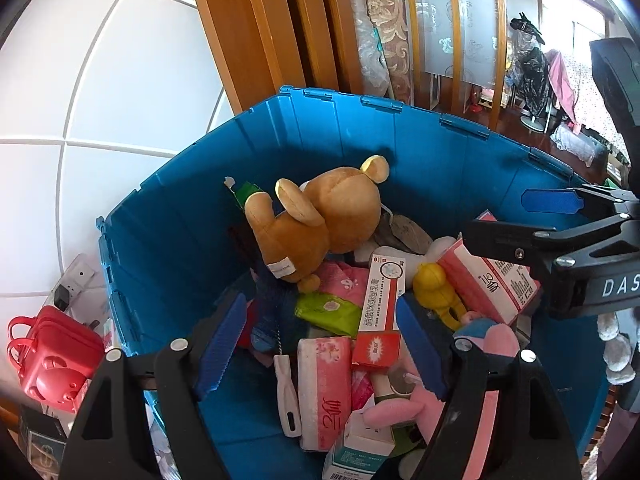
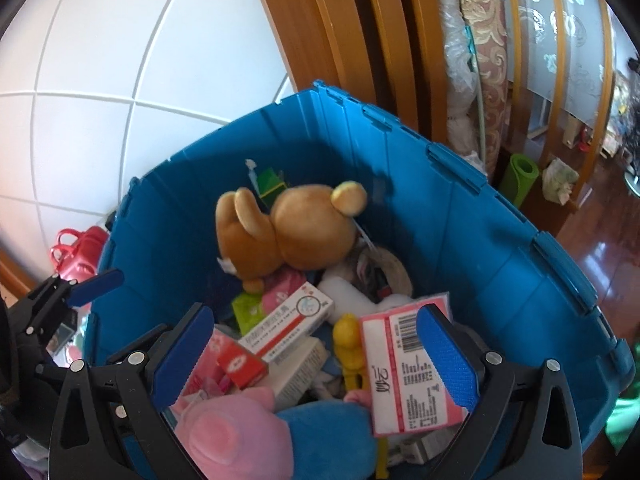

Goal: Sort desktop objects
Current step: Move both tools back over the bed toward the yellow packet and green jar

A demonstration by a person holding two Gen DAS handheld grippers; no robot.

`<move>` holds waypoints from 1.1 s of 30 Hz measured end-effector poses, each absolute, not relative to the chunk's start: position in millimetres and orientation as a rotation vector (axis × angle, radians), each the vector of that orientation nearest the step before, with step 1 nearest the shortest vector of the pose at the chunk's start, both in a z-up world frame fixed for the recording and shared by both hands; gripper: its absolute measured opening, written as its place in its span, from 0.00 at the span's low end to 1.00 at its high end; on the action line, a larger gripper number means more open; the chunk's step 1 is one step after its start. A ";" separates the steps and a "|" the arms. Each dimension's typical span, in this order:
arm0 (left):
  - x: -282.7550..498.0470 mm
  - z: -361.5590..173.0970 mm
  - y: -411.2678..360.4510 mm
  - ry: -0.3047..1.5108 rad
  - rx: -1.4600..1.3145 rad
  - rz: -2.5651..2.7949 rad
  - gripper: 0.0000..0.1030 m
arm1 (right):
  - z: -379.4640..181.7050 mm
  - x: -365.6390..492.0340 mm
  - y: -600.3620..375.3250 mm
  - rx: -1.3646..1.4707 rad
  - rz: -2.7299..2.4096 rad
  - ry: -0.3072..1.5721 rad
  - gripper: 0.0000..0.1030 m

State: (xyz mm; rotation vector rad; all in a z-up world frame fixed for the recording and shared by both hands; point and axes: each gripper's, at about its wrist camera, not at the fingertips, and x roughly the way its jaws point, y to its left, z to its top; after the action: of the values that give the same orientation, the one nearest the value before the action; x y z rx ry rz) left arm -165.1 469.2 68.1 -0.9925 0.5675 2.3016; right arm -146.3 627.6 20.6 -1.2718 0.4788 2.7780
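Note:
A blue plastic crate (image 1: 192, 216) (image 2: 480, 240) holds a heap of objects: a brown plush bear (image 1: 320, 220) (image 2: 288, 232), a yellow toy figure (image 1: 434, 284) (image 2: 348, 340), a red-and-white medicine box (image 1: 380, 304) (image 2: 288, 320), pink tissue packs (image 1: 324, 384) (image 2: 408, 368) and a pink and blue plush (image 2: 248, 432). My left gripper (image 1: 320, 348) hangs open and empty over the crate's near side. My right gripper (image 2: 316, 360) is open and empty above the pile; it also shows at the right in the left wrist view (image 1: 516, 224).
A red toy case (image 1: 52, 356) (image 2: 80, 248) and a white power strip (image 1: 76, 276) lie left of the crate. A white tiled wall stands behind, with wooden frames (image 1: 256, 32) and curtains at the back. A green roll (image 2: 520, 178) stands on the floor at right.

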 end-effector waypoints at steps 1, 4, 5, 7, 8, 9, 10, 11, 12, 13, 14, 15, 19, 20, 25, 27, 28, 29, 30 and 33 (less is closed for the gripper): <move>-164.0 68.2 468.2 0.566 -0.993 2.301 0.74 | 19.0 -146.0 627.3 -1.279 2.773 0.473 1.00; -159.9 69.0 463.4 0.562 -0.988 2.307 0.74 | 14.7 -144.9 623.6 -1.306 2.757 0.456 1.00; -158.5 69.7 461.4 0.557 -0.986 2.308 0.74 | 14.0 -144.5 622.3 -1.311 2.758 0.452 1.00; -156.3 70.7 457.5 0.548 -0.983 2.313 0.74 | 13.6 -143.4 620.6 -1.314 2.757 0.440 1.00; -155.2 71.2 455.3 0.545 -0.981 2.315 0.74 | 13.8 -142.9 619.6 -1.316 2.758 0.436 1.00; -154.1 71.7 453.1 0.539 -0.980 2.318 0.74 | 13.4 -142.4 619.6 -1.319 2.761 0.434 1.00; -153.0 72.2 450.6 0.531 -0.977 2.321 0.74 | 13.8 -141.8 618.8 -1.321 2.762 0.431 1.00; -151.6 73.1 448.2 0.523 -0.972 2.323 0.74 | 14.1 -140.6 617.3 -1.321 2.761 0.425 1.00; -149.8 74.3 445.6 0.515 -0.966 2.325 0.74 | 14.3 -139.4 615.8 -1.320 2.762 0.419 1.00; -147.7 75.7 442.4 0.505 -0.956 2.325 0.74 | 14.5 -138.1 614.3 -1.319 2.764 0.415 1.00; -146.1 77.1 439.8 0.495 -0.945 2.324 0.74 | 15.0 -136.2 612.5 -1.317 2.764 0.411 1.00; -144.5 79.0 436.0 0.485 -0.932 2.327 0.74 | 15.9 -134.1 610.9 -1.313 2.765 0.408 1.00; -137.0 90.9 409.9 0.434 -0.870 2.367 0.74 | 23.2 -122.4 598.7 -1.286 2.792 0.420 1.00; -134.2 94.6 400.7 0.418 -0.848 2.382 0.74 | 25.7 -118.7 594.7 -1.273 2.796 0.421 1.00; -119.0 107.7 340.4 0.363 -0.721 2.500 0.77 | 42.7 -95.3 560.2 -1.148 2.861 0.413 1.00; -115.5 107.8 309.7 0.324 -0.690 2.543 0.78 | 49.2 -87.8 540.4 -1.095 2.891 0.392 1.00; -114.1 106.6 292.7 0.301 -0.677 2.568 0.78 | 52.3 -84.1 528.4 -1.063 2.910 0.378 1.00; -113.0 104.7 275.9 0.281 -0.669 2.592 0.78 | 57.6 -79.3 515.9 -1.023 2.933 0.366 1.00; -112.3 101.8 259.6 0.265 -0.666 2.619 0.78 | 62.9 -74.4 502.7 -0.979 2.957 0.352 1.00; -111.7 86.9 210.1 0.252 -0.682 2.699 0.78 | 76.8 -59.3 463.6 -0.838 3.031 0.314 1.00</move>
State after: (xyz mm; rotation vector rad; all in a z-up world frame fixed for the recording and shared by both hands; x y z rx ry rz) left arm -111.7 210.1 86.9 -0.6818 0.2517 2.6989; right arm -59.3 463.6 76.8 -0.8376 0.3141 3.0309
